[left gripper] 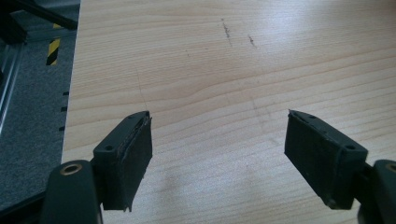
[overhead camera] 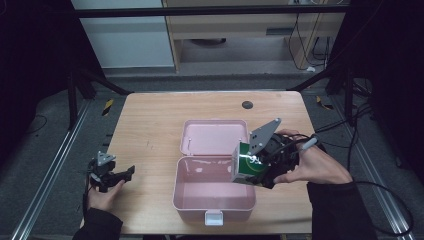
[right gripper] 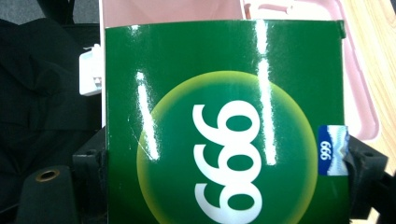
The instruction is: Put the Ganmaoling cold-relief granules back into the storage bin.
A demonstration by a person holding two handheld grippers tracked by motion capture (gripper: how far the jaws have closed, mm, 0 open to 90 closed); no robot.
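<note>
Wooden table under me; my right gripper clamps the green carton by its sides above the open pink box. Light, glossy, crushable, I judge. Left gripper gapes, empty.

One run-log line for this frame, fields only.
right gripper: shut on green carton, above open pink box | left gripper: open, empty, over table

The high view looks forward and down on my whole desk from above. My left claw's camera sits close over bare wood; my right claw's faces the green box, very near, with the pink case, also centre frame from above, behind.
</note>
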